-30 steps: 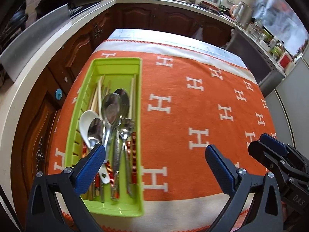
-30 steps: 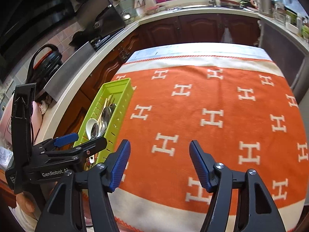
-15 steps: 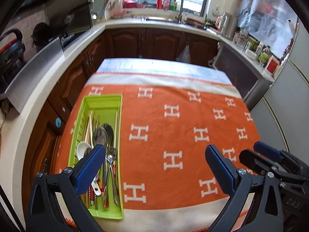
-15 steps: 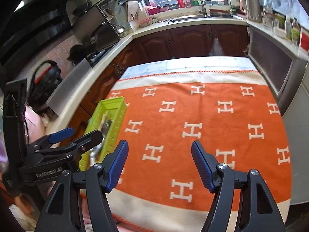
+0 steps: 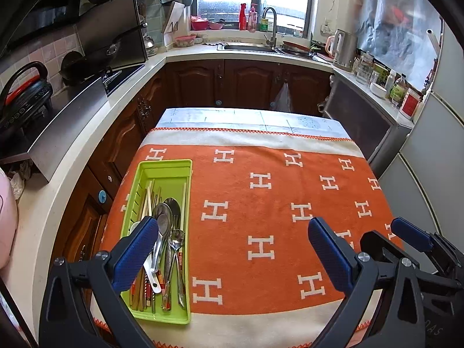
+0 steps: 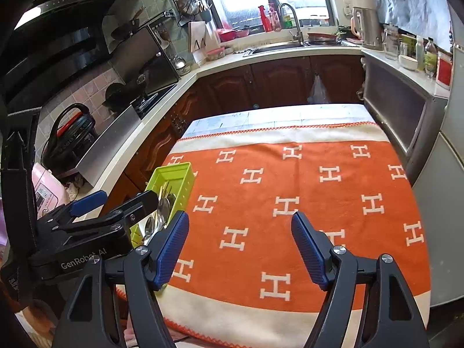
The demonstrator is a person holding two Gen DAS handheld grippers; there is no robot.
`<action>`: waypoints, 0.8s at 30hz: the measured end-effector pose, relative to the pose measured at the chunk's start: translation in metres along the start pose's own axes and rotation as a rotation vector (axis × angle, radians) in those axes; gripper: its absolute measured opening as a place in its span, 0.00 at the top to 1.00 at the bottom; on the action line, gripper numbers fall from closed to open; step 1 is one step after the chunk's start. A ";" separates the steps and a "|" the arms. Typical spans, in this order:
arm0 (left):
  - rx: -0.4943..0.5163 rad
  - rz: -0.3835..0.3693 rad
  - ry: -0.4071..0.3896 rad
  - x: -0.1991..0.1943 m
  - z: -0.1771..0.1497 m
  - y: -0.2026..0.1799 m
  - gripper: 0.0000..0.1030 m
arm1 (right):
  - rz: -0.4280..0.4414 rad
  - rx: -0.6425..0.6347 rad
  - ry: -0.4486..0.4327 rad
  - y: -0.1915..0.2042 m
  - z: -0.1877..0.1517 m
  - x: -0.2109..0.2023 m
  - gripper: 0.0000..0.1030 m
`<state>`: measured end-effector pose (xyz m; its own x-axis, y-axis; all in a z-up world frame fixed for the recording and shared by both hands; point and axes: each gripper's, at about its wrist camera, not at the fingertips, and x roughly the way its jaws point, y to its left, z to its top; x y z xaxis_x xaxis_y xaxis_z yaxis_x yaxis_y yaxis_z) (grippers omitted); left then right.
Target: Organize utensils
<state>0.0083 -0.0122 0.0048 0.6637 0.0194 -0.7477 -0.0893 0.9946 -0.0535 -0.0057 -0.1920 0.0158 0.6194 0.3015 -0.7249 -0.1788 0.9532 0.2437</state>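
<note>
The green tray (image 5: 162,171) is lying along the left edge of the table, its near end close to the front-left corner, on the orange blanket (image 5: 261,203) patterned with white H marks. Inside it, the utensils are piled lengthwise: steel spoons (image 5: 169,211) on top, a fork (image 5: 177,239), a white spoon (image 5: 150,275) and chopsticks (image 5: 149,200) against the left wall, handles pointing toward the front edge. The far end of the tray is showing bare green bottom.

My left gripper (image 5: 232,249) is hanging above the front edge, fingers spread wide, nothing between the blue pads (image 5: 136,252); the left pad is overlapping the tray in view, but I cannot tell any contact. My right gripper (image 6: 240,246) is sitting over the front-middle of the blanket, its jaws opening, nothing between them. In the right wrist view the left gripper is appearing just left of mine, in front of the tray.

Beyond the table's far edge, dark wooden cabinets (image 5: 249,84) are running under a white counter with a sink (image 5: 249,47).
</note>
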 end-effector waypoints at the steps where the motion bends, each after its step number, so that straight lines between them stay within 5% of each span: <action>1: -0.002 0.000 0.000 0.000 -0.001 0.000 0.01 | -0.002 0.000 -0.002 0.000 -0.001 -0.002 0.28; 24: 0.001 0.007 0.004 -0.003 -0.010 0.001 0.01 | -0.003 0.028 0.005 -0.006 -0.005 -0.004 0.28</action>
<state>-0.0007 -0.0128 0.0004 0.6601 0.0263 -0.7507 -0.0935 0.9945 -0.0474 -0.0107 -0.1984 0.0138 0.6161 0.2984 -0.7290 -0.1551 0.9533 0.2592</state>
